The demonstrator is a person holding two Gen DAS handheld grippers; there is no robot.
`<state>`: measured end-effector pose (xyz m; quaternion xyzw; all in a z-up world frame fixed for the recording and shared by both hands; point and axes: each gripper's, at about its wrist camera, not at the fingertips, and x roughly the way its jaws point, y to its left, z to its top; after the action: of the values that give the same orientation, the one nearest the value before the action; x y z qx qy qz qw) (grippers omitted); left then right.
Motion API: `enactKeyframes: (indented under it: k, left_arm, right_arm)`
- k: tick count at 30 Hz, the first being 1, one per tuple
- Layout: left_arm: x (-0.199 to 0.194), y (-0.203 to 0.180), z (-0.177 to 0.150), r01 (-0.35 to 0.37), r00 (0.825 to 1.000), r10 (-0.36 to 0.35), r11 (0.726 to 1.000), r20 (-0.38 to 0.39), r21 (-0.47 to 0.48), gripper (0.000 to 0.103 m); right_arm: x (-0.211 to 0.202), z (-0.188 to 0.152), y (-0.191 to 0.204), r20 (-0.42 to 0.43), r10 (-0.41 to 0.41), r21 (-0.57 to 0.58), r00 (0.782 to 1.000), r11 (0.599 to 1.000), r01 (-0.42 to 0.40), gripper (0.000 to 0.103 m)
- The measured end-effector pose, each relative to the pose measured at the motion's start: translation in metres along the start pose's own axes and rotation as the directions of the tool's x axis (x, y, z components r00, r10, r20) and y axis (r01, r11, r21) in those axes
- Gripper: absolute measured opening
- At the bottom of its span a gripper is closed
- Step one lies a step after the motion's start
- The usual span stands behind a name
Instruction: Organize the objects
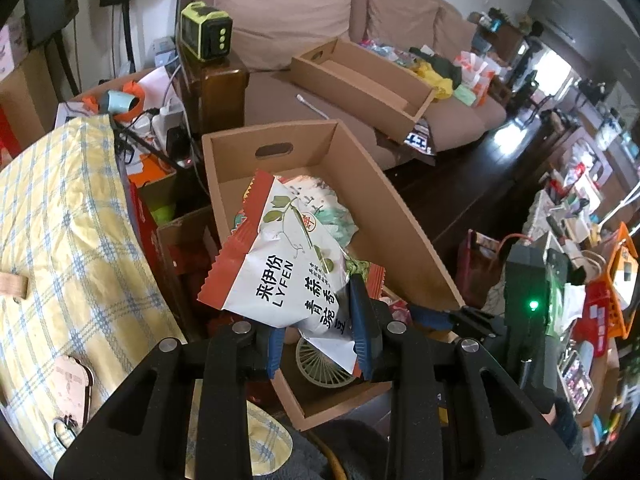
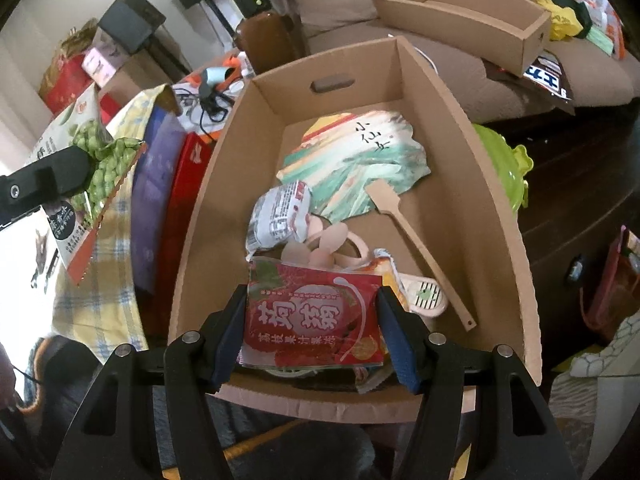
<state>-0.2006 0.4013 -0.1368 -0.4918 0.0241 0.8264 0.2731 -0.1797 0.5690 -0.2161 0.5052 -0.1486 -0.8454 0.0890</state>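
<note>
My left gripper [image 1: 320, 344] is shut on a white and red green-pea snack bag [image 1: 280, 264], held above the near end of the open cardboard box [image 1: 404, 220]. The same bag shows at the left of the right wrist view [image 2: 80, 172]. My right gripper [image 2: 312, 340] is open, its blue pads either side of a red jelly snack packet [image 2: 312, 316] lying at the near end of the box [image 2: 492, 216]. The box also holds a painted paper fan [image 2: 352, 160], a silver snack pouch [image 2: 280, 216], a pink handheld fan [image 2: 332, 248] and a small beige fan [image 2: 424, 296].
A second, empty cardboard box [image 1: 360, 80] lies on the brown sofa [image 1: 288, 12]. A yellow checked bag [image 1: 60, 248] is at the left. Red and purple boxes [image 2: 168, 192] stand beside the box. A green lidded container [image 2: 504, 168] sits to its right. Cluttered shelves fill the far right.
</note>
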Motion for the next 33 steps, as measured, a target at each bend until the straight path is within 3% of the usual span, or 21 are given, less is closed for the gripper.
enactKeyframes:
  k: [14, 18, 23, 33]
  left_arm:
    - [0.010, -0.002, -0.007, -0.011, 1.000, 0.010, 0.999, -0.024, -0.030, 0.027]
    - [0.014, -0.002, -0.006, -0.020, 0.999, 0.019, 0.999, -0.029, -0.034, 0.027]
    - [0.019, 0.000, 0.007, -0.051, 0.999, 0.050, 0.998, -0.012, -0.048, 0.027]
    - [0.049, -0.019, 0.029, -0.056, 0.998, 0.056, 0.998, -0.004, -0.003, 0.027]
  right_arm:
    - [-0.002, 0.002, -0.003, 0.004, -0.012, 0.020, 1.000, 1.000, 0.012, 0.070]
    - [-0.007, 0.004, -0.006, 0.039, -0.021, 0.049, 0.999, 0.999, 0.019, 0.078]
    - [-0.025, 0.006, -0.021, 0.107, -0.038, 0.128, 0.994, 0.991, 0.024, 0.080]
    - [-0.029, 0.005, -0.020, 0.115, -0.043, 0.137, 0.992, 0.990, 0.027, 0.080]
